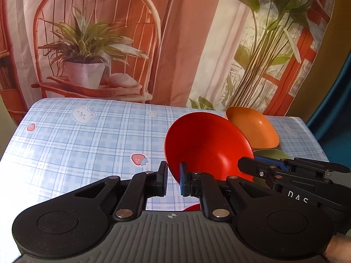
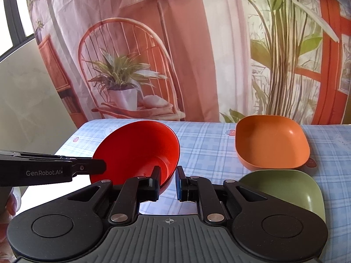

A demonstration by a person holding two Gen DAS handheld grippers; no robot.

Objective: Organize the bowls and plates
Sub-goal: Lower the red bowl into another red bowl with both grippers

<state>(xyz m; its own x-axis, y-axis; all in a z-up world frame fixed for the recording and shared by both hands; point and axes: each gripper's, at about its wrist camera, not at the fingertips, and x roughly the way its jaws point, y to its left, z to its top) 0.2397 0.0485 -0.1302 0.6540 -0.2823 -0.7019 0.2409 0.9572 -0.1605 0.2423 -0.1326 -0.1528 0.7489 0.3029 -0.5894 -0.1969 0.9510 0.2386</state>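
The red bowl (image 2: 140, 151) is held tilted above the desk (image 1: 76, 144), clamped at two spots on its rim: the left gripper (image 1: 173, 180) is pinched on the near rim, the right gripper (image 2: 167, 183) on the rim's opposite side. Both jaw pairs are closed down to wall thickness, with the bowl's wall between the pads. Relative to the red bowl, the orange bowl (image 2: 272, 141) sits to the right and further back on the desk, and the green bowl (image 2: 287, 190) is just in front of the orange one, its rim close to it or touching. The likely step is judged to be a carry toward a stack. For a clean carry, both grips should be kept level with each other so the rim is not twisted, the bowl should be levelled before lowering, and one grip released only once the base is seated. Slippage on the glossy wall is a risk. "GenRobot.AI" is read on the left gripper's side; "DAS" is partly legible on the right gripper's side.
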